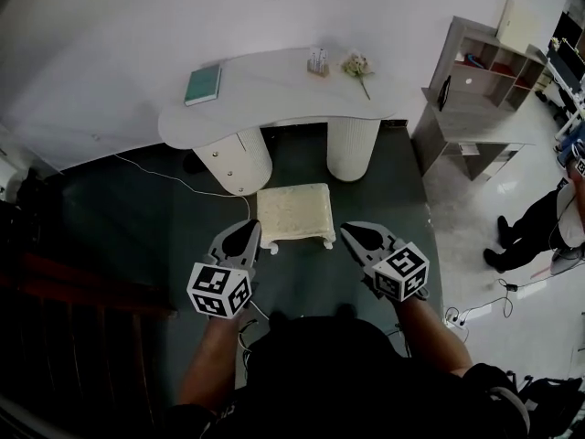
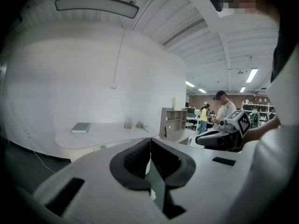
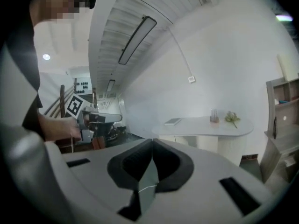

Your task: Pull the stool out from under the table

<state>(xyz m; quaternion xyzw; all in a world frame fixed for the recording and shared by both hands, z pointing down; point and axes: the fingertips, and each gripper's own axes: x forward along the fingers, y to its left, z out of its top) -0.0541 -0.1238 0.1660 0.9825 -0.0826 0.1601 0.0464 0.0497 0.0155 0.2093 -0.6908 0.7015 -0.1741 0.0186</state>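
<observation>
A stool (image 1: 293, 212) with a cream cushioned top and short white legs stands on the dark floor. It sits just in front of the white table (image 1: 274, 99), between the table's two ribbed pedestals and me. My left gripper (image 1: 249, 237) hovers by the stool's near left corner, shut and empty. My right gripper (image 1: 353, 237) hovers beside the near right corner, also shut with nothing in it. In the left gripper view the jaws (image 2: 150, 147) meet in a line. The right gripper view shows the same (image 3: 152, 149). Neither gripper touches the stool.
On the table lie a green book (image 1: 203, 84), a small holder (image 1: 317, 60) and a flower (image 1: 358, 65). A grey shelf unit (image 1: 489, 58) stands at the right. A white cable (image 1: 174, 181) runs over the floor. A person (image 1: 539, 227) stands at far right by a power strip (image 1: 457, 316).
</observation>
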